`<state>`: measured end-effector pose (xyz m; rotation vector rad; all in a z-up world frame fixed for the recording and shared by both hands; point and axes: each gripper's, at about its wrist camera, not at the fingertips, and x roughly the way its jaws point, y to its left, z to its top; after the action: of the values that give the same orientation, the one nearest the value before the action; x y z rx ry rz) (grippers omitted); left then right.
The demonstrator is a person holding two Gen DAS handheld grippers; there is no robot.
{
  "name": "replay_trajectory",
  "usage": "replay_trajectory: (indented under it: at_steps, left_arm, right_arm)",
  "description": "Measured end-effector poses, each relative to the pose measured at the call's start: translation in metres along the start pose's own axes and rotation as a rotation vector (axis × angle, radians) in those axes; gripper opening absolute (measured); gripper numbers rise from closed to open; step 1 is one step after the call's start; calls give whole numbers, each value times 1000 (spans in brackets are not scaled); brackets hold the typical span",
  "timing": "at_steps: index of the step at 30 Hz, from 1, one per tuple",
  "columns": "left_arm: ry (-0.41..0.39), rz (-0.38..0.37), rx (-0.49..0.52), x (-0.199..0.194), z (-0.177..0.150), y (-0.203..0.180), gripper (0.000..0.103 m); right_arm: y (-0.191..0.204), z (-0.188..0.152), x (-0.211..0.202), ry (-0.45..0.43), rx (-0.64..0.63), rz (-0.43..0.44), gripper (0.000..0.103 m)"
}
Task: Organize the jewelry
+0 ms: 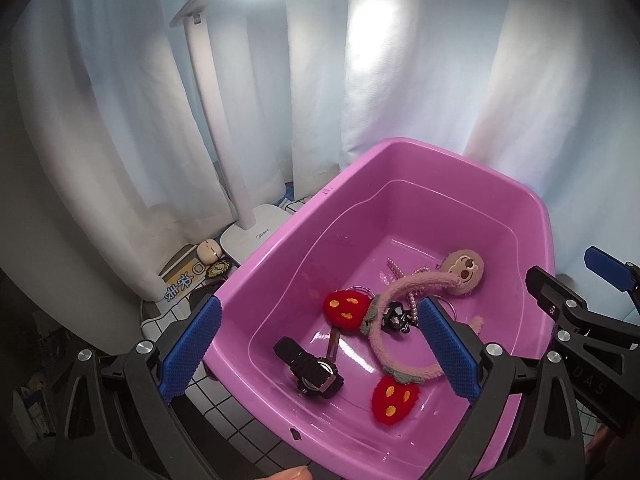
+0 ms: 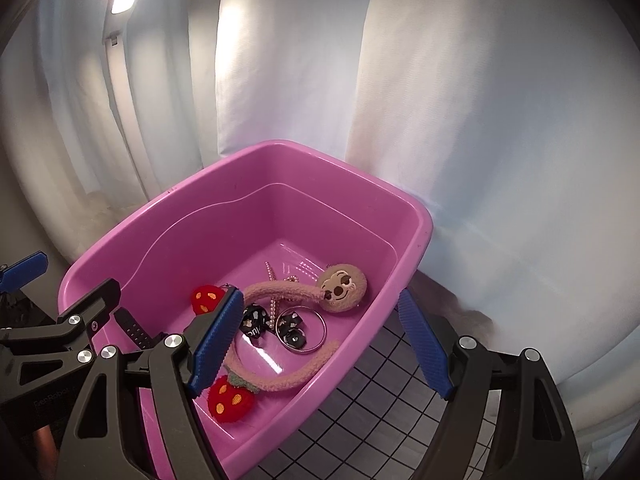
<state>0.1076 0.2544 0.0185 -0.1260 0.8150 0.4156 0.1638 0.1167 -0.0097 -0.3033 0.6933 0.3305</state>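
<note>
While both grippers hover over the pink tub [image 1: 280, 248], nothing is gripped: the left gripper [image 1: 320, 354] has its fingers spread wide, straddling the tub's near-left wall with nothing between the pads, and the right gripper [image 2: 320, 344] stands open too, one finger inside the tub and one outside its right wall.

All the jewelry lies on the tub floor. A black watch [image 1: 310, 368] lies nearest, apart from the rest; it looks the heaviest and stiffest piece, best pinched across the strap. A plush band [image 1: 404, 286] with a sloth face [image 1: 464, 270] and two red strawberries [image 1: 346, 306] is soft and light, so any part of its arm would do. Under it lie a pearl strand [image 2: 273, 312], a metal ring [image 2: 320, 322] and dark hair clips [image 2: 254, 322], all overlapping; the pearls are likely slippery and may drag their neighbours along.
</note>
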Motion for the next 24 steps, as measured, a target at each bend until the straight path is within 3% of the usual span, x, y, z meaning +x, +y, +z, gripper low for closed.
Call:
replay_trajectory:
  at_steps: [24]
  left_arm:
    - [-8, 6, -6, -2, 1, -1, 97]
  right_arm:
    - [0, -6, -10, -2, 20, -29, 76]
